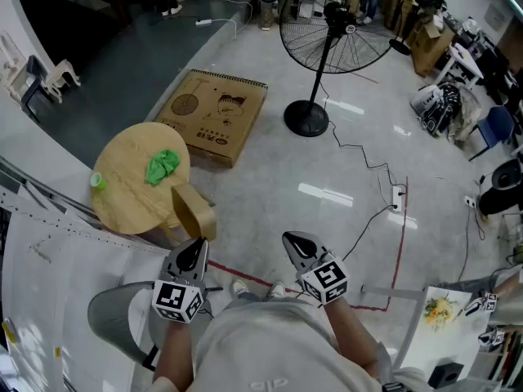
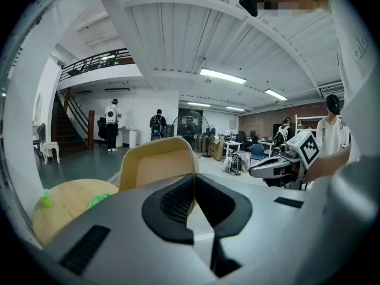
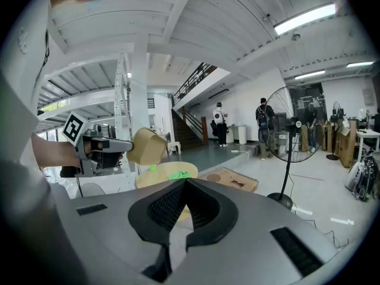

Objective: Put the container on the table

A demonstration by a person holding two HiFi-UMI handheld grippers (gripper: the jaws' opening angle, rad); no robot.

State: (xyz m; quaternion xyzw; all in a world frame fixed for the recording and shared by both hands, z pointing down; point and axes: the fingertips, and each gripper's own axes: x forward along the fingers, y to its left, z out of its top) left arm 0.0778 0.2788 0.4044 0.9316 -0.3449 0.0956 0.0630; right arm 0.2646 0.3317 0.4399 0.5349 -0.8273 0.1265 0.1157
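While pinching the thin wall of the tan container [image 1: 194,211] in the clenched left tongs [image 1: 194,248], carrying it tilted in the air, by the nearest edge of the round wooden table [image 1: 127,190]. Judging this to be the carrying step, with the set-down not yet done. Keeping the right tongs [image 1: 299,244] clenched on nothing, off to the side and apart from the container. Probably needing next to be reaching further over the tabletop, levelling the container and lowering it onto the wood before releasing. Aiming for the bare near part, steering clear of the green cloth [image 1: 162,166] lying around the middle and the small green cup [image 1: 97,181] sitting by the left rim. Minding the rim, avoiding a set-down too close to it and a likely tip-off. Having open floor to the right, with only a cardboard box [image 1: 214,114] and a standing fan [image 1: 327,35] beyond the table, well apart.
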